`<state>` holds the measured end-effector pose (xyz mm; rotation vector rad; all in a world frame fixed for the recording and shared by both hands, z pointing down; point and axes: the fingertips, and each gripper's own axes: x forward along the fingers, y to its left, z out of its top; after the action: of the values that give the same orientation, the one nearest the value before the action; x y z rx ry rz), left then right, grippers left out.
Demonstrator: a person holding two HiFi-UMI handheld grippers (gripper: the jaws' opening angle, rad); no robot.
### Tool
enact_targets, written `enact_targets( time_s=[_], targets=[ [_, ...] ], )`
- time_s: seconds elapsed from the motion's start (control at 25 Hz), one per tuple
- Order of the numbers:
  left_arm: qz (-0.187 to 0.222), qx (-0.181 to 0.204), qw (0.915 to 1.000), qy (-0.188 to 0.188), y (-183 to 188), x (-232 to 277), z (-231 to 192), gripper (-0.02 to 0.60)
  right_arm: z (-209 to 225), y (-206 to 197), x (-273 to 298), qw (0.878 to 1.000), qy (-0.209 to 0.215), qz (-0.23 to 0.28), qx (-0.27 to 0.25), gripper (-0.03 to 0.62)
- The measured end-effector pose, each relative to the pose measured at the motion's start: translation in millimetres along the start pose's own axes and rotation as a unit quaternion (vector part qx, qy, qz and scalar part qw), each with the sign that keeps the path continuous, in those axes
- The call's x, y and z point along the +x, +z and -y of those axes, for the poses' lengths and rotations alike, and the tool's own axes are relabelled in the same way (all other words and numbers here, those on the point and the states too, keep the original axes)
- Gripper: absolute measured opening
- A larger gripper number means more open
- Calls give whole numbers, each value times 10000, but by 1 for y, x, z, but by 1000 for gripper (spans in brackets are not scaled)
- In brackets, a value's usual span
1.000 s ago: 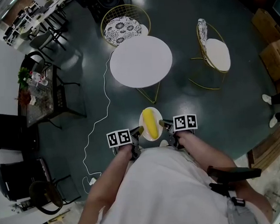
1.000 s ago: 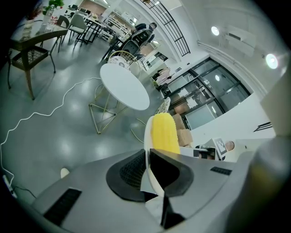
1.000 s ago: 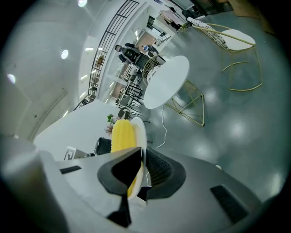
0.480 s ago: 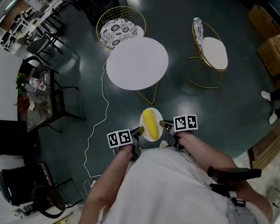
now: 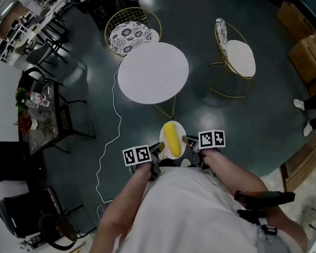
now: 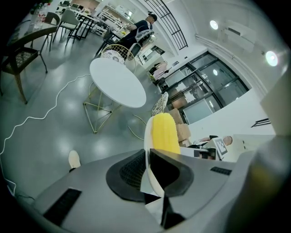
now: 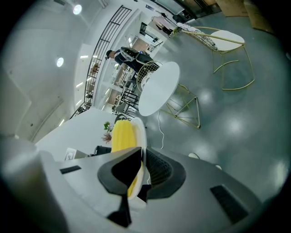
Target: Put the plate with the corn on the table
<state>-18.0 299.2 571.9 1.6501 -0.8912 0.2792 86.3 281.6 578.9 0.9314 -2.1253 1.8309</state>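
You look down on:
- Gold wire chair with black-and-white spotty cushion (image 5: 132,32), far ahead of you.
- Second gold wire chair with plain white cushion (image 5: 238,58), off to your right, well apart from first.
- Long thin white cable (image 5: 111,128) wiggling over shiny dark green floor (image 5: 242,119), on your left.
- Dark square side table (image 5: 47,121) further left, green plant and small things on top.
- Black chairs (image 5: 9,160) near it.
- Brown cardboard boxes (image 5: 304,52) far right.
- White shoe (image 5: 298,105) at right edge, someone else's.

Your left gripper view: person in dark top (image 6: 141,27) far back; round ceiling lights (image 6: 213,24) glowing.
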Motion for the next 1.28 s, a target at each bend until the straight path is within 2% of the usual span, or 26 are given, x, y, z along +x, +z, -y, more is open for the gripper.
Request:
enact_targets(
  time_s=[0.32,0.72,1.28],
  targets=[
    [-266,35,9995,-190,28,19,-12,35,6,24,15,9995,-227,174,137,43],
    [-576,233,9972,-422,98,49,-15,35,5,86,35,9973,-453,473,323,43],
    [-498,373,9958,-671,204,54,-40,35,-24,170,95,9958,-636,639,126,43]
  ],
)
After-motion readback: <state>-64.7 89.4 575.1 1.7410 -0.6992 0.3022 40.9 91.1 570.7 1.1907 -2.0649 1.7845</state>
